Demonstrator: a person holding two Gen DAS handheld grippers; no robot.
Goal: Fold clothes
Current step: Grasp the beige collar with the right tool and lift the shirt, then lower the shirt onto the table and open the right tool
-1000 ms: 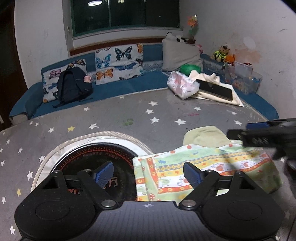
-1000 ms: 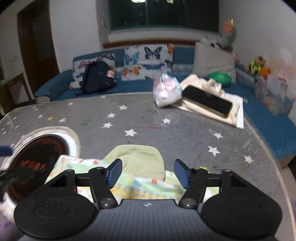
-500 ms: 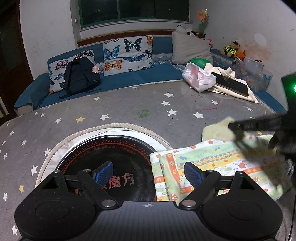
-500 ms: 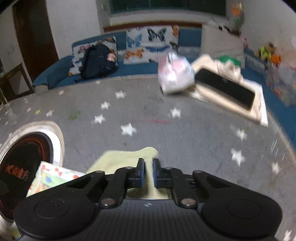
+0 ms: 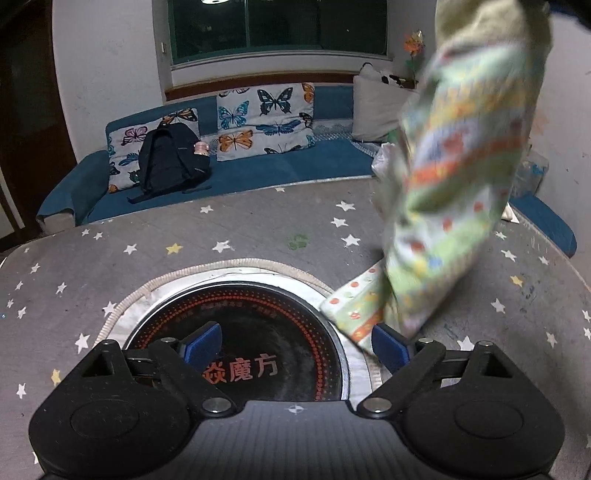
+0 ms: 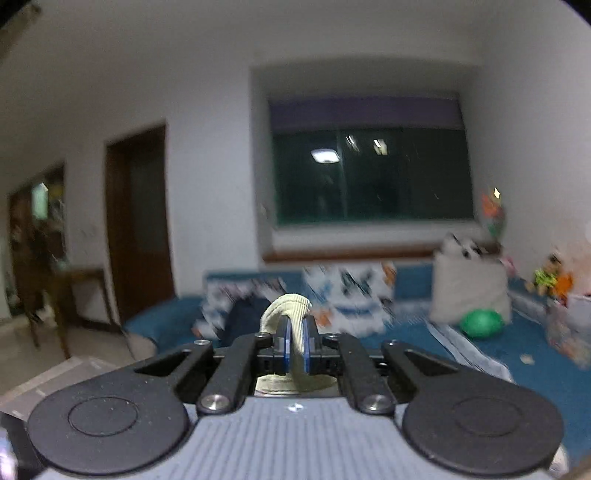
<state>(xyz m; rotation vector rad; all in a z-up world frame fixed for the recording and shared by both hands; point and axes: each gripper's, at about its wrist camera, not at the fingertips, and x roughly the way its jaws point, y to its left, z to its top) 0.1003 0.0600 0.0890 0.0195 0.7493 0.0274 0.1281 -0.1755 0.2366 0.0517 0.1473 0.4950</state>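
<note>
The left gripper is wide open with nothing between its two blue pads. It hangs low over a round black cooktop with red rings and writing, set into the table. A pale rope-like ring runs around the cooktop. The table is covered in a grey cloth with little white and yellow stars.

The right gripper is closed tight on the garment, pinching a pale ribbed edge between its blue pads. The garment is soft cloth with bright stripes of green, orange and yellow. It hangs in the air, blurry, above the right side of the table. Its lowest corner sits at the cooktop's rim, near the left gripper's right pad.

Past the table is a long blue sofa. On it are two butterfly cushions, one plain white pillow and one black backpack. A green ball lies on the sofa too. Behind that are white walls, one dark window and one brown door.
</note>
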